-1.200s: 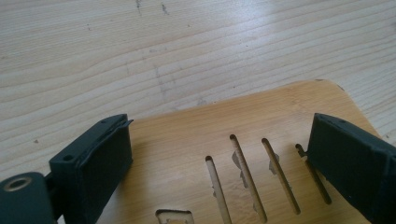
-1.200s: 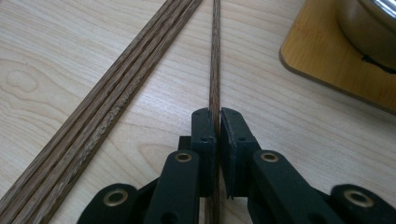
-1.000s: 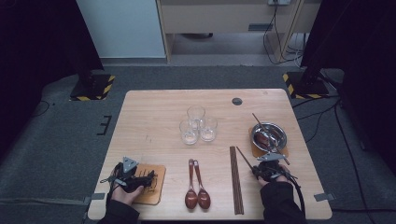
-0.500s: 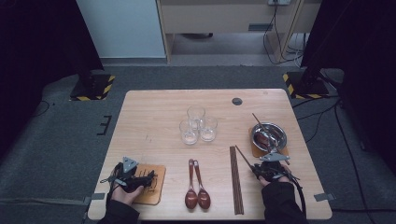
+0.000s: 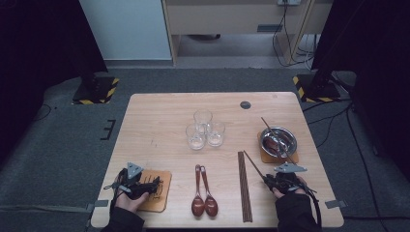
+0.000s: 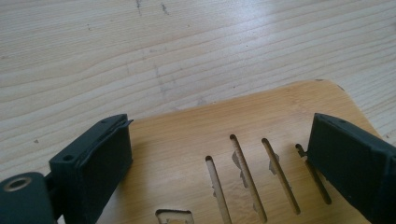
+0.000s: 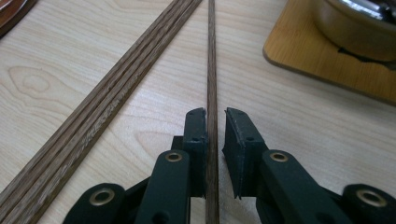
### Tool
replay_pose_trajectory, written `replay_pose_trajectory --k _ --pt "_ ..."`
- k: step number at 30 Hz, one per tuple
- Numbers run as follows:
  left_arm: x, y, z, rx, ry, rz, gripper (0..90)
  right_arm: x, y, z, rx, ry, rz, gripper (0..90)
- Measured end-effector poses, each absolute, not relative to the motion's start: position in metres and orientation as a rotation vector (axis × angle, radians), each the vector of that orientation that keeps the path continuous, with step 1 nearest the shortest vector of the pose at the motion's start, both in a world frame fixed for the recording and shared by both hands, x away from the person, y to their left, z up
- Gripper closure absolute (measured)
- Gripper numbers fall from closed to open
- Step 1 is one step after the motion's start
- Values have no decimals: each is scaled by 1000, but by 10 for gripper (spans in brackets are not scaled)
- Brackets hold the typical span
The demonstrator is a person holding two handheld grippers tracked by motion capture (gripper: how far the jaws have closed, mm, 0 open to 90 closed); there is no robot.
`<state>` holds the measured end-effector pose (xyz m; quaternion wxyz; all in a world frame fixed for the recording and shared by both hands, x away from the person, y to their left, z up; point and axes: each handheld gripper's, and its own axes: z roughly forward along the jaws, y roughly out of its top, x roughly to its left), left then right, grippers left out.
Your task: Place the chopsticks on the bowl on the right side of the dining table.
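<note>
My left gripper (image 5: 149, 185) rests over a slotted wooden coaster (image 5: 157, 192) at the table's front left. Its jaws stand wide apart above the coaster (image 6: 261, 121), with nothing between them (image 6: 219, 154). My right gripper (image 5: 267, 181) lies at the front right, around the near end of a single dark chopstick (image 5: 254, 164) that lies slanted on the table. Its jaws have just been opening. The chopstick (image 7: 211, 56) runs between them (image 7: 215, 116), with a thin gap at the right pad. A bundle of chopsticks (image 5: 244, 188) lies just to the left.
Two wooden spoons (image 5: 203, 193) lie side by side at the front middle. Three clear glasses (image 5: 205, 129) stand grouped mid-table. A metal bowl (image 5: 278, 140) holding utensils sits on a second coaster (image 5: 265, 155) behind my right gripper. A small dark disc (image 5: 245, 104) lies at the back.
</note>
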<state>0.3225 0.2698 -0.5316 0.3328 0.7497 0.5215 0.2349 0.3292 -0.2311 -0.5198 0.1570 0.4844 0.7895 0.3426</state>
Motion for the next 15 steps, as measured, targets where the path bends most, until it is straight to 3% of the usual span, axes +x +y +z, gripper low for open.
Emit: replay_pose_trajectory --k 15 --pt "322 270 -532 1958 1362 614 55 326 -230 -524 1395 2267 946 843"
